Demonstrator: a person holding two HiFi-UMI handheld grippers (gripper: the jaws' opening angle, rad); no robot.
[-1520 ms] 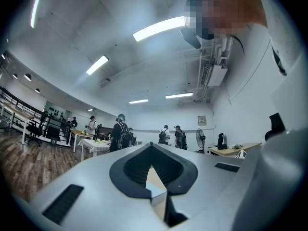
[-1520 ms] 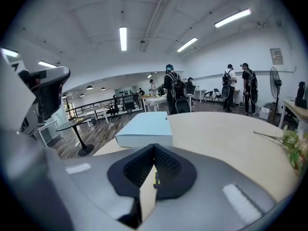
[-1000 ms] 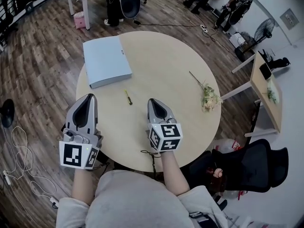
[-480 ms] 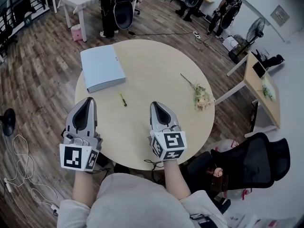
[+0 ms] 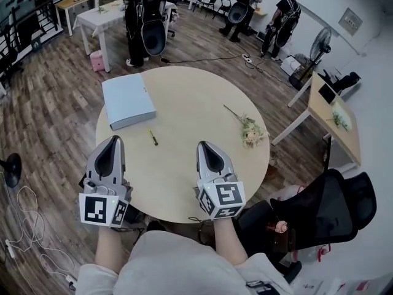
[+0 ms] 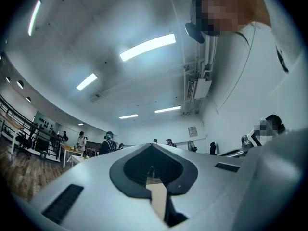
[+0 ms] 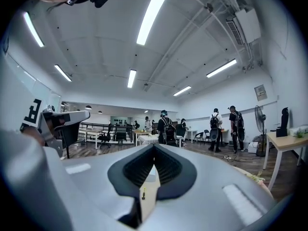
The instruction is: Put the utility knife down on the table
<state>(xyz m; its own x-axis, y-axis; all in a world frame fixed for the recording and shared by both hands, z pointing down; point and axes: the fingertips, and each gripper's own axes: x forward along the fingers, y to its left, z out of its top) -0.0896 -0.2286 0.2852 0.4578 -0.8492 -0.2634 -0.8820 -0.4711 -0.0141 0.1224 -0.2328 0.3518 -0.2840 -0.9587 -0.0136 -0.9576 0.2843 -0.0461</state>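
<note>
Toward the left edge of the counter [image 5: 196, 97] the utility knife [image 5: 152, 137] lies free, too small for details. Over the near edge, the left hand-held gripper [image 5: 114, 141] and right hand-held gripper [image 5: 205, 146] are pressed together, empty.

A pale blue binder [image 5: 128, 99] is seen lying flat and closed, and a sprig of pale flowers [image 5: 249, 129] is laid well apart from it. A black office chair [image 5: 319, 211] is placed near a wooden side desk [image 5: 328, 112], beyond which a standing fan [image 5: 312, 45] is set. White cables [image 5: 24, 201] are strewn over the plank floor [image 5: 55, 115]. Further back, a pink bin [image 5: 96, 60] is tucked beside a white desk [image 5: 104, 14].
</note>
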